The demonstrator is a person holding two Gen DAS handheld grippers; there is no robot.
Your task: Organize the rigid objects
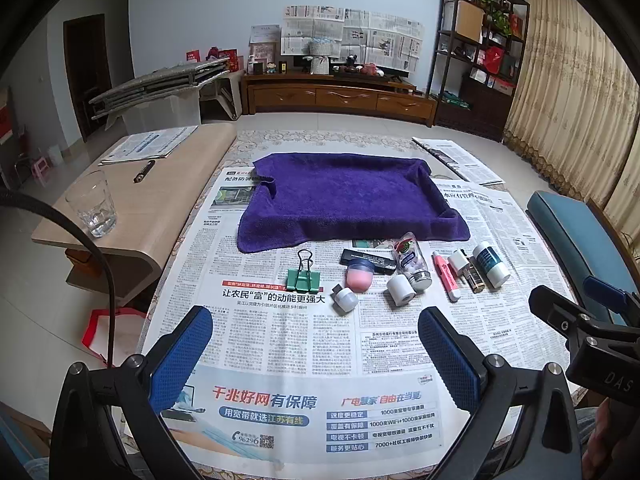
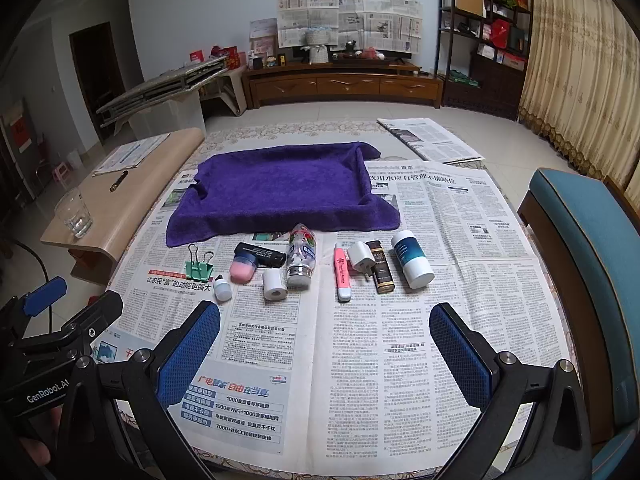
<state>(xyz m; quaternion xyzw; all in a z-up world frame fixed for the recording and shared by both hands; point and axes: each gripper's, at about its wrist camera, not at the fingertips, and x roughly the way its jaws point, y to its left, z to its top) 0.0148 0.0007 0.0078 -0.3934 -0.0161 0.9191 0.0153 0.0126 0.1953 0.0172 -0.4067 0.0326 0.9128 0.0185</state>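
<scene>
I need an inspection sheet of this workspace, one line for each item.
Surface: newspaper covers the table.
Job's things: purple towel lies over a shallow tray shape; a row of small things lies before it, from green clip to white-capped bottle.
Clutter: glass and pen on the side table.
Grippers: left gripper and right gripper, both open, empty.
Cables: black cable at left.
Surroundings: blue chair, curtains, shelves.

Your left gripper (image 1: 316,354) hangs wide open over the newspaper (image 1: 280,344).
Ahead lies a row of small items, from green binder clip (image 1: 304,278) to white bottle (image 1: 491,265), before the purple towel (image 1: 344,200).
</scene>
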